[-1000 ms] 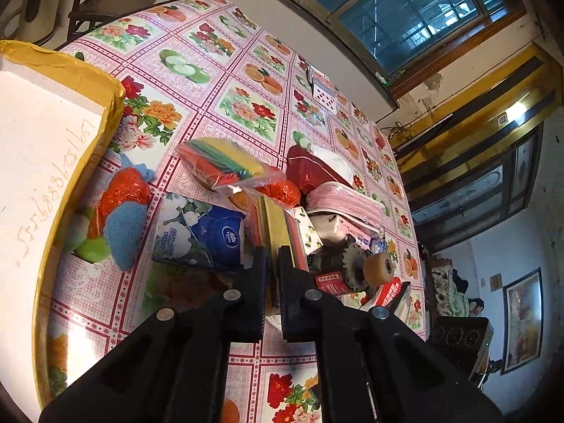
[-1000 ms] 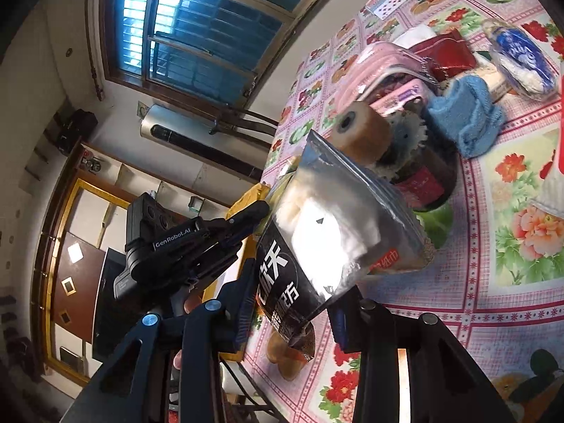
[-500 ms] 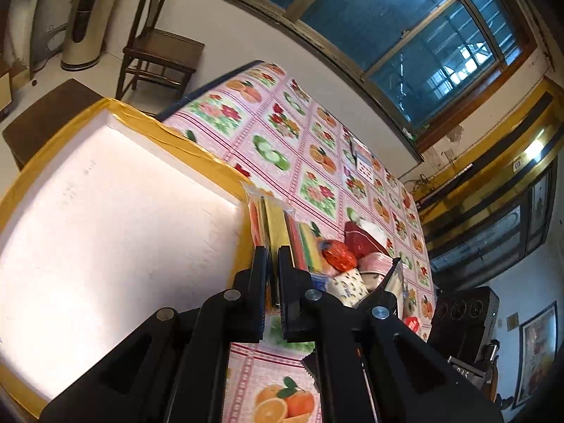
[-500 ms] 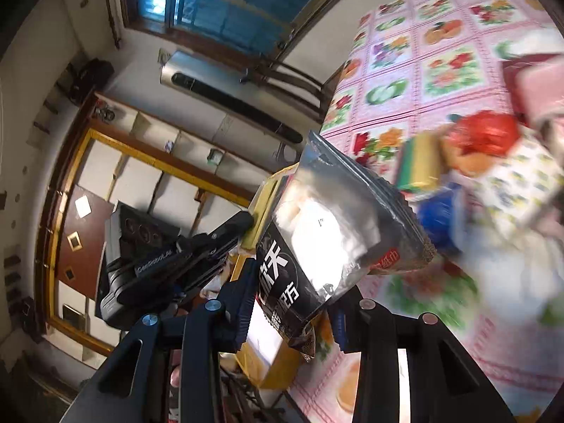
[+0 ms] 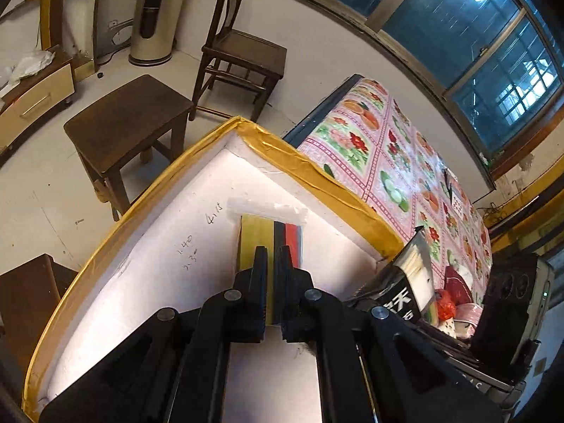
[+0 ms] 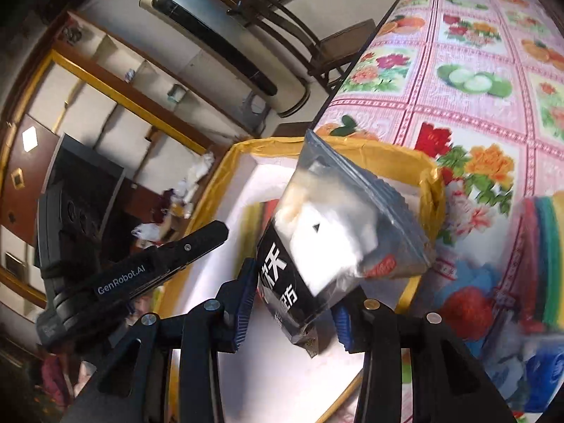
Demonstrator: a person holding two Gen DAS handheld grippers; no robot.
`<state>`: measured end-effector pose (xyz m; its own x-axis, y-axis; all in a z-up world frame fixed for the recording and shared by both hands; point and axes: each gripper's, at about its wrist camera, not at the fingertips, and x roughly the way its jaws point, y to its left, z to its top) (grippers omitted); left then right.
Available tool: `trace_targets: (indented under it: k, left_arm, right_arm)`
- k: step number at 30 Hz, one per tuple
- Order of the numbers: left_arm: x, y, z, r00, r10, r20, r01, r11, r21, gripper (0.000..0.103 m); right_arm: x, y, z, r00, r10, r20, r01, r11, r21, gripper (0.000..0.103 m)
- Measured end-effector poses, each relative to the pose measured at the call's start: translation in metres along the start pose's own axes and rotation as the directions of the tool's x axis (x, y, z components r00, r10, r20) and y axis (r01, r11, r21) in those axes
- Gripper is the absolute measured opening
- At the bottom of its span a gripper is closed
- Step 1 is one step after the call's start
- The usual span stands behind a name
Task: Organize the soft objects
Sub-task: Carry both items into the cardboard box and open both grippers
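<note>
One foam box (image 5: 197,211); two packets: sponges (image 5: 271,232), socks (image 6: 338,232).

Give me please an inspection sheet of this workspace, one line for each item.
Surface: table with pink floral oilcloth; a white foam box with yellow-taped rim stands at its end.
Job's things: clear pack of coloured sponge sheets held inside the box; black-and-clear plastic bag of white pads held over the box.
Clutter: red mesh ball, blue wrapped pack and stacked coloured sponges on the table.
Grippers: left hand-held gripper shut on the sponge pack; right hand-held gripper shut on the bag.
Cables: nothing seen.
Surroundings: dark wooden stool, wooden chair, standing air conditioner, window.
</note>
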<state>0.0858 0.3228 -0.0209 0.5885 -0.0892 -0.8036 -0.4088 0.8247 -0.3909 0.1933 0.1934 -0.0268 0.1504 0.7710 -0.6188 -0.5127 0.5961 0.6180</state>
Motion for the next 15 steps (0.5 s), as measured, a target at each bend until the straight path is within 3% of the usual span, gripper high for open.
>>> trace_targets:
  k: [4, 6, 7, 11, 15]
  left_arm:
    - [-0.006, 0.005, -0.004, 0.998, 0.052, 0.03, -0.052, 0.999, -0.011, 0.015]
    - [-0.014, 0.003, -0.007, 0.998, 0.036, 0.051, -0.035, 0.999, -0.017, 0.038]
    - [-0.018, 0.001, -0.006, 0.998, 0.03, 0.055, -0.029, 0.999, -0.018, 0.043]
    - [-0.039, -0.013, -0.014, 0.997, 0.005, 0.08, -0.007, 1.0, 0.021, 0.055]
    - [-0.057, -0.037, -0.033, 0.995, -0.067, 0.081, 0.062, 0.996, 0.06, 0.068]
  right_arm:
    - [-0.019, 0.011, 0.001, 0.992, -0.105, 0.072, 0.11, 0.992, -0.066, 0.067]
    - [-0.031, 0.015, 0.001, 0.987, -0.12, 0.108, 0.129, 0.988, -0.08, 0.069]
    - [-0.038, 0.019, 0.001, 0.984, -0.127, 0.129, 0.138, 0.987, -0.086, 0.069]
    - [-0.083, 0.024, -0.011, 0.971, -0.105, 0.215, 0.127, 0.988, -0.09, 0.069]
    - [-0.14, 0.01, -0.037, 0.948, -0.113, 0.298, 0.139, 0.988, -0.065, 0.08]
